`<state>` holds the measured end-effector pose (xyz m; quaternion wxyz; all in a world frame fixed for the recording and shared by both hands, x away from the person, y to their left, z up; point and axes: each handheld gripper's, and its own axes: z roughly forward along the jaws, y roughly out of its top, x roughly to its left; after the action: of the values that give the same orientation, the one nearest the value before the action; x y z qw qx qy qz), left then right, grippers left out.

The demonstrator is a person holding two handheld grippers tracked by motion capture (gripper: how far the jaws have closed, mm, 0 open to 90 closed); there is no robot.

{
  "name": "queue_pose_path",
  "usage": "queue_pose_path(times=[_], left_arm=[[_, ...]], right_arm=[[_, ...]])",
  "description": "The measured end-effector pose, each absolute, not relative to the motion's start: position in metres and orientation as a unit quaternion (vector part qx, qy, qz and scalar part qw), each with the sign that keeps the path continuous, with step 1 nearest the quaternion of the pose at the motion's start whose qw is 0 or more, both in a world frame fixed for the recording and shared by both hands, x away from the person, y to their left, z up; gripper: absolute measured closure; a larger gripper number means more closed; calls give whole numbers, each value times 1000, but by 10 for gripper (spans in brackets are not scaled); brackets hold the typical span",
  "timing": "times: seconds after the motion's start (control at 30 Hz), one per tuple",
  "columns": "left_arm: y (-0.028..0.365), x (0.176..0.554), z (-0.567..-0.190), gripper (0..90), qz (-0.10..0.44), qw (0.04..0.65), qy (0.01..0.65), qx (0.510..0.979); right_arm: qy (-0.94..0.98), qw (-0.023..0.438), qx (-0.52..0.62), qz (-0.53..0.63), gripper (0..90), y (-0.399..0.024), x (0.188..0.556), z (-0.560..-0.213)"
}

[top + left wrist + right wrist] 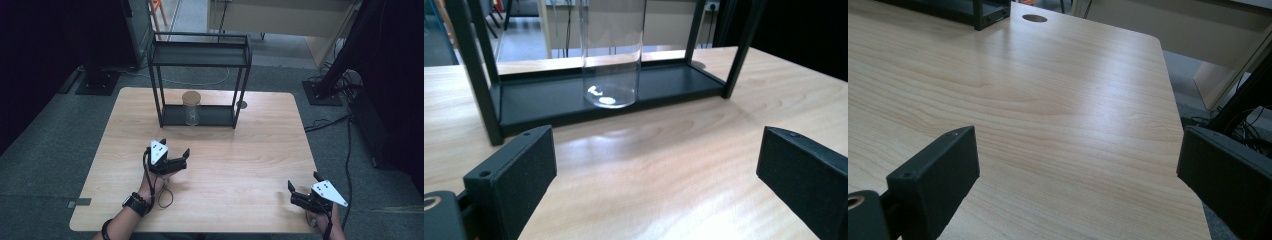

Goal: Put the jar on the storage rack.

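A clear glass jar (191, 108) with a wooden lid stands on the bottom shelf of a black two-tier metal rack (200, 54) at the back of the table. In the left gripper view the jar (611, 55) is straight ahead on the rack's lower shelf (549, 100). My left gripper (175, 149) is open and empty, a short way in front of the rack. My right gripper (303, 183) is open and empty near the table's front right corner, and its view looks across bare wood.
The light wooden table (240, 155) has a round cable hole (241, 104) behind the rack's right leg, shown too in the right gripper view (1034, 18). Dark stands and cables lie on the floor around the table.
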<state>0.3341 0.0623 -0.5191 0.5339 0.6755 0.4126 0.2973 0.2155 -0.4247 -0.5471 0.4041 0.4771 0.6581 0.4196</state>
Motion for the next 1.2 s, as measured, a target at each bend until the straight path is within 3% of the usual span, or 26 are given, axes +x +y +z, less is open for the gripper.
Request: queue_pose_path(times=[0.6, 1.2], left_arm=[[117, 287, -521, 25, 317, 524, 409, 677], [221, 252, -522, 27, 369, 507, 493, 603]], right_arm=[[656, 405, 481, 417, 29, -425, 216, -547], [655, 404, 484, 416, 29, -425, 216, -547]])
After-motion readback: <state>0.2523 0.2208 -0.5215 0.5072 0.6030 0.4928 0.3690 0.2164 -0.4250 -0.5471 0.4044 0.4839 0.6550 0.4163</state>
